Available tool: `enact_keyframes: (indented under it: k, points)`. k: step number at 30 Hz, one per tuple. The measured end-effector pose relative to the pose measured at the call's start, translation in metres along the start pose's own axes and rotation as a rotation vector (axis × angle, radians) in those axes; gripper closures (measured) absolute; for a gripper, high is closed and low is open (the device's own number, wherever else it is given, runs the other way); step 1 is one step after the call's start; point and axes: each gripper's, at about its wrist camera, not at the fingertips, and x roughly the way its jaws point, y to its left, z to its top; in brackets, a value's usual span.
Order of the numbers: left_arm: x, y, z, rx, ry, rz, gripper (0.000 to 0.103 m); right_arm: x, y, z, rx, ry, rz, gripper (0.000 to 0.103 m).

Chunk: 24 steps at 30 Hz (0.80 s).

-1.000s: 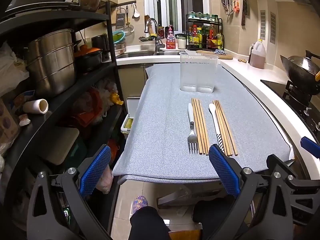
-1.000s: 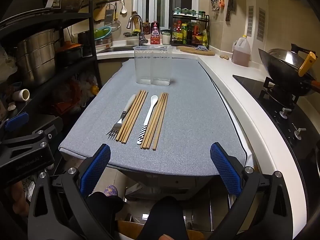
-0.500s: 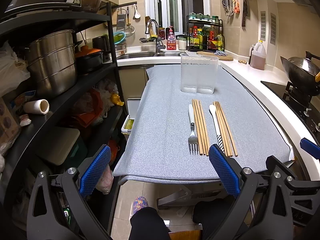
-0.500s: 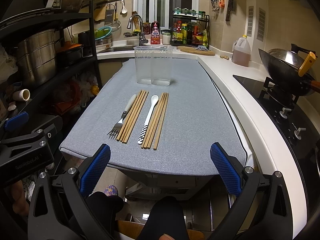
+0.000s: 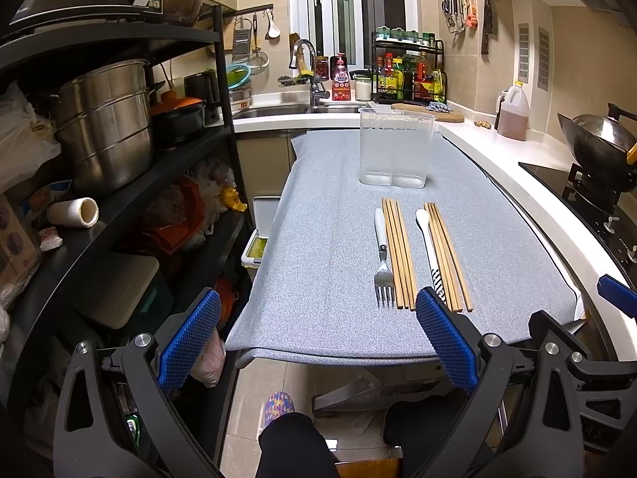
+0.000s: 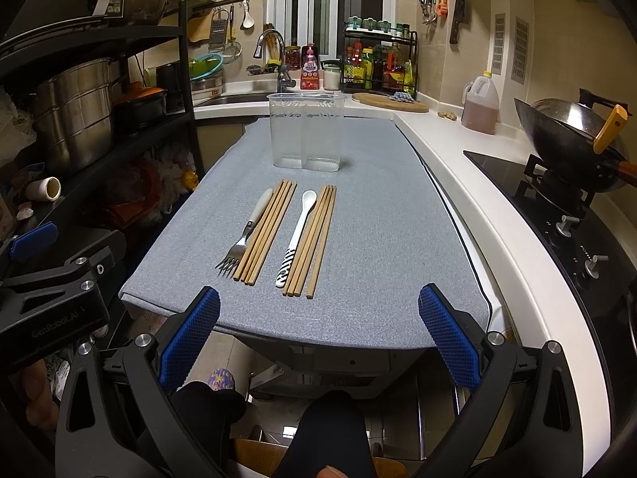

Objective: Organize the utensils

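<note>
On the grey mat (image 6: 378,219) lie a fork (image 6: 243,239) with a white handle, a bundle of wooden chopsticks (image 6: 266,231), a white spoon (image 6: 296,231) with a striped handle, and a second chopstick bundle (image 6: 314,239). A clear two-compartment holder (image 6: 304,131) stands empty behind them. In the left wrist view the fork (image 5: 382,259), chopsticks (image 5: 398,255), spoon (image 5: 430,251) and holder (image 5: 394,147) show too. My left gripper (image 5: 318,334) and right gripper (image 6: 318,330) are open and empty, short of the mat's near edge.
A black shelf rack (image 5: 119,151) with steel pots (image 5: 103,123) stands left of the table. A white counter (image 6: 497,207) with a hob and wok (image 6: 573,139) runs along the right. A sink (image 6: 235,97) and spice rack (image 6: 378,63) lie behind.
Both grippers have shifted only slightly. The utensils and holder have not moved.
</note>
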Motion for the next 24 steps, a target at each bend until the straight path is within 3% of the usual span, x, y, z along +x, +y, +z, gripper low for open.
enact_keyframes:
  k: [24]
  points:
    - [-0.0029,0.0070,0.0047,0.003,-0.008,0.000,0.008,-0.0042,0.0002,0.0017,-0.003,-0.001,0.004,0.005]
